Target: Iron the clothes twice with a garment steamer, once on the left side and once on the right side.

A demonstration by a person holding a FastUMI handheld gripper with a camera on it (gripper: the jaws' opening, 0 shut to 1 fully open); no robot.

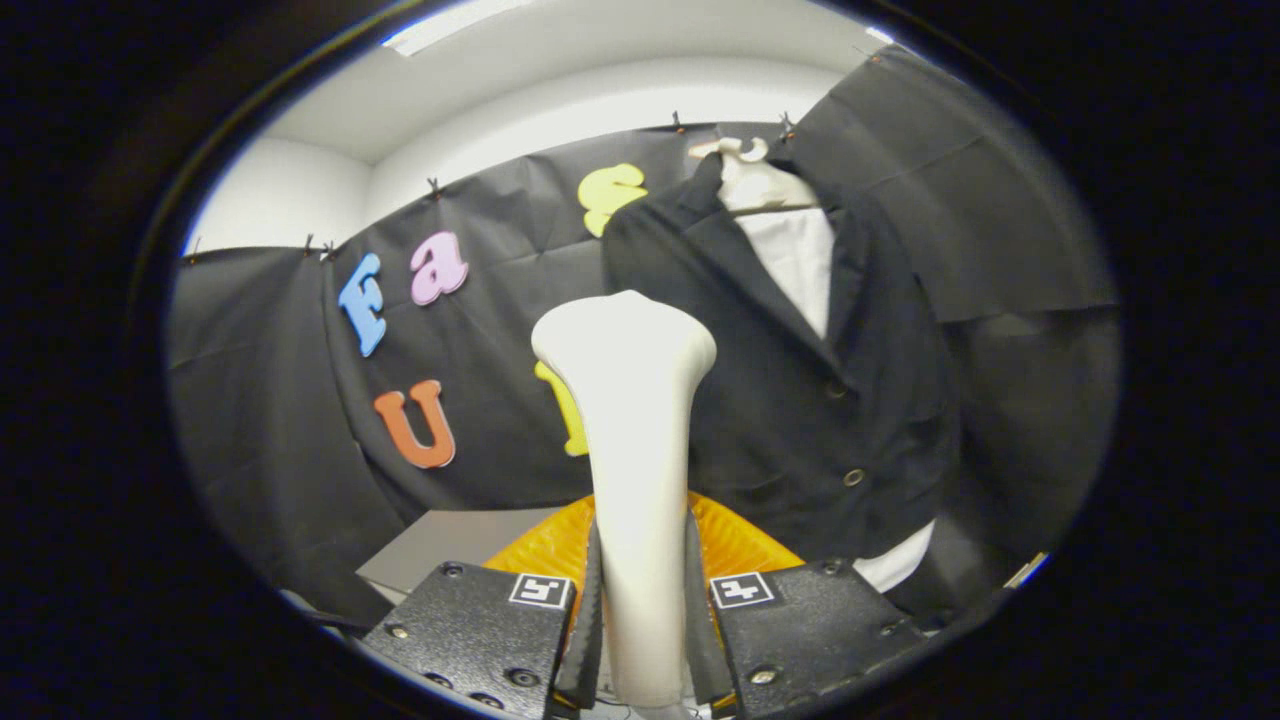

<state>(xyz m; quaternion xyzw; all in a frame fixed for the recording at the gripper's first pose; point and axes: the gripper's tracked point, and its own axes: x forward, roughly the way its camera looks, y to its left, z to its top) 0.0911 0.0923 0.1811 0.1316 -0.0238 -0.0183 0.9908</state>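
Observation:
A white garment steamer (630,450) stands upright between my fingers, its wide head at the top and its handle clamped low down. My gripper (642,620) is shut on that handle, both pads pressing its sides. Beyond the steamer and to its right, a dark buttoned jacket (800,400) hangs over a white shirt (800,255) on a white hanger (745,165) against the booth wall. The steamer head is level with the jacket's left front panel and looks a short way off it; I cannot tell whether they touch.
An orange ribbed object (735,540) lies just beyond my fingers, below the jacket's hem. A grey table surface (440,550) lies to its left. Black cloth walls close off the back and both sides.

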